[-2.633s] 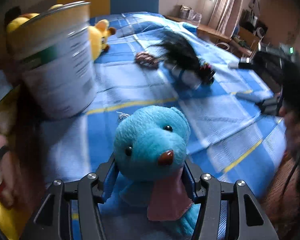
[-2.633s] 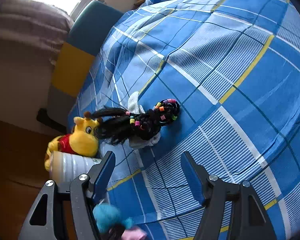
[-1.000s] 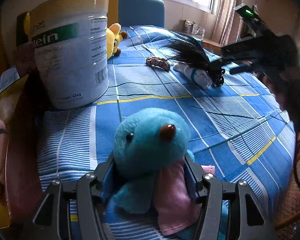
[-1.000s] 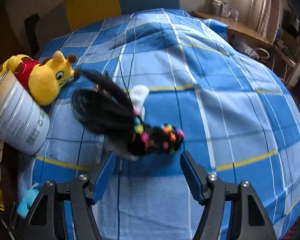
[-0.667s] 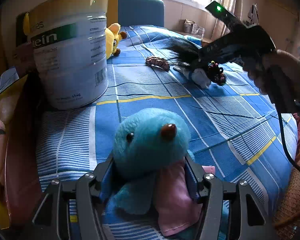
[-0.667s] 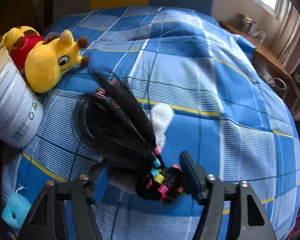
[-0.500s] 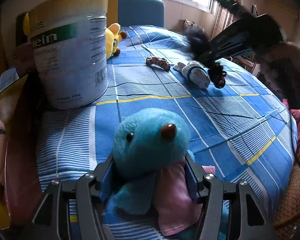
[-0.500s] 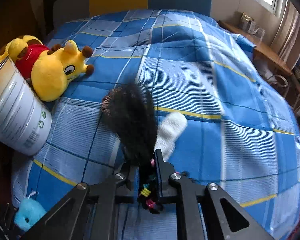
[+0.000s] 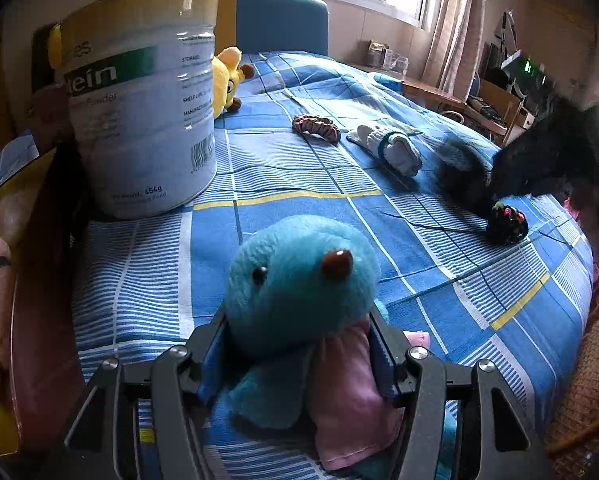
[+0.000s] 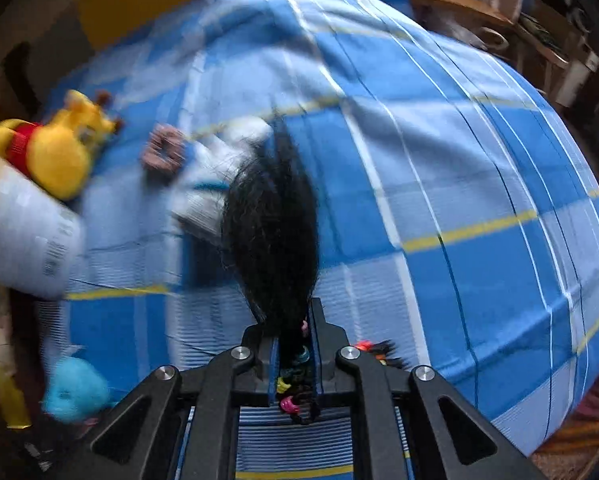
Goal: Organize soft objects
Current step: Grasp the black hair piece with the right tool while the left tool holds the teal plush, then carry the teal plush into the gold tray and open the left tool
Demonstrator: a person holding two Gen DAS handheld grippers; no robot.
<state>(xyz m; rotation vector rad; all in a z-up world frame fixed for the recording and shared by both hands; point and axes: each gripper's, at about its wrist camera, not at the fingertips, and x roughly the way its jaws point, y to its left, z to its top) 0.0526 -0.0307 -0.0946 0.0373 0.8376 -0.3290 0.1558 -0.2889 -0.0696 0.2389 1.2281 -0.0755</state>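
My left gripper (image 9: 299, 340) is shut on a blue plush toy (image 9: 299, 280) with a pink cloth (image 9: 347, 392), just above the blue checked bedspread (image 9: 319, 176). My right gripper (image 10: 293, 320) is shut on a black hairpiece (image 10: 271, 232) with coloured beads and holds it over the bed; in the left wrist view the hairpiece (image 9: 467, 180) is blurred at the right. A white sock (image 9: 391, 148) and a brown scrunchie (image 9: 315, 128) lie on the bed. A yellow plush (image 9: 227, 80) lies behind the tin.
A large white and yellow tin (image 9: 139, 112) stands at the left of the bed. A yellow bin (image 9: 3, 280) with toys is at the far left. A blue and yellow headboard (image 9: 279, 28), window and cluttered desk (image 9: 479, 100) are beyond.
My right gripper came down over the hairpiece, shut on it and lifted it off the sock toward the near right. My left gripper has stayed still with the blue plush.
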